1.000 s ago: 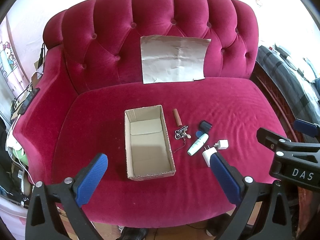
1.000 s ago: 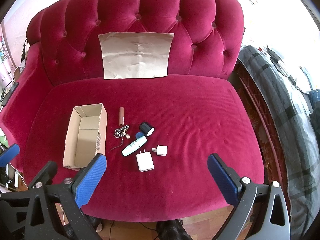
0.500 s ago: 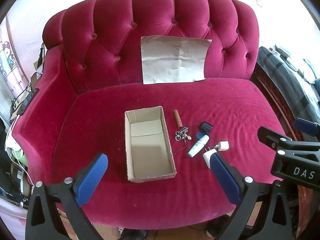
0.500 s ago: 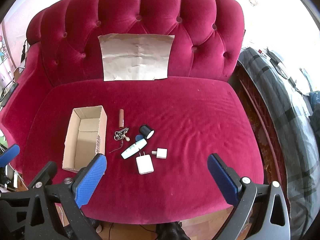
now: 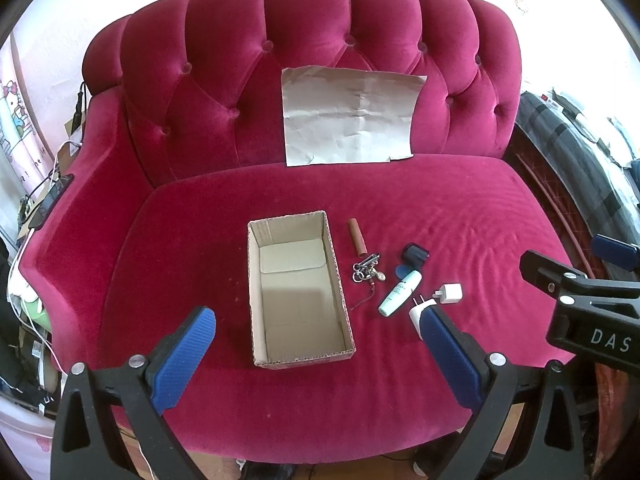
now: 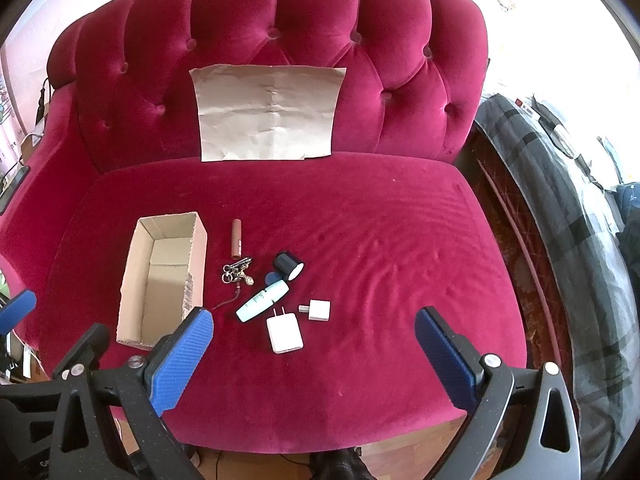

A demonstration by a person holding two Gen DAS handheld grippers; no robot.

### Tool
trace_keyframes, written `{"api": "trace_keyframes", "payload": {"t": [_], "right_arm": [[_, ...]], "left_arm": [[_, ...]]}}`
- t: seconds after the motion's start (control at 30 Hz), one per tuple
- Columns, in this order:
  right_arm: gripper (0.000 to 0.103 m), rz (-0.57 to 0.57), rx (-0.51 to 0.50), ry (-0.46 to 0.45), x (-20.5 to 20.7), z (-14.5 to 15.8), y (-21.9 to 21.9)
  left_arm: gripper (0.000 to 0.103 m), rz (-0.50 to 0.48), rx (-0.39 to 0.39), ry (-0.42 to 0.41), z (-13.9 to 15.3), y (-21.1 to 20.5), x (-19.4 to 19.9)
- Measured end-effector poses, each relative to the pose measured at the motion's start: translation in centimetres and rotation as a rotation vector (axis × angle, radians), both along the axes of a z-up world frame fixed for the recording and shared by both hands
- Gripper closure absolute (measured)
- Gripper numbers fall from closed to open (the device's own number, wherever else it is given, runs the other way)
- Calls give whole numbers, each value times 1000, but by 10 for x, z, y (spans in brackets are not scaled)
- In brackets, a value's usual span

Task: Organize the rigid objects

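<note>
An open cardboard box [image 5: 298, 284] [image 6: 166, 276] lies empty on the red sofa seat [image 5: 400, 216]. To its right lie a brown tube [image 6: 237, 239], a bunch of keys [image 6: 237, 273], a dark round cap [image 6: 288, 265], a pale green bottle [image 6: 262, 301], a small white plug [image 6: 316, 309] and a larger white charger [image 6: 284, 334]. My left gripper [image 5: 316, 328] hangs open in front of the box, its right finger covering part of the charger [image 5: 418, 312]. My right gripper [image 6: 314, 326] hangs open over the seat's front, near the charger, holding nothing.
A creased sheet of brown paper [image 6: 269, 112] leans on the tufted backrest. A grey plaid bed [image 6: 568, 216] stands to the right of the sofa. Cables and a phone [image 5: 50, 202] rest on the left armrest. Wooden floor [image 6: 400, 456] shows below the seat's front edge.
Both views have shifted only slightly, with the sofa and objects sitting a little lower in the frame. Nothing on the seat has moved and both grippers stay open.
</note>
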State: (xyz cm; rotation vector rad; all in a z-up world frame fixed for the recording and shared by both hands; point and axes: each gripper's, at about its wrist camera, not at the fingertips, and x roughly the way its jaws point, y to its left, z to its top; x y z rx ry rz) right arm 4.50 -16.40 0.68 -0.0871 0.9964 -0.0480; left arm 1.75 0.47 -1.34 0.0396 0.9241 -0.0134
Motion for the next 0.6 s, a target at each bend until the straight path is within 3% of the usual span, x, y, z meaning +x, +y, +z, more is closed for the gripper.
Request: {"api": "trace_keyframes", "payload": {"t": [0.6], "right_arm": [[0,-3,-12,9,34,-26,-1]], "left_arm": [[0,49,20,27,-41,29,31]]}}
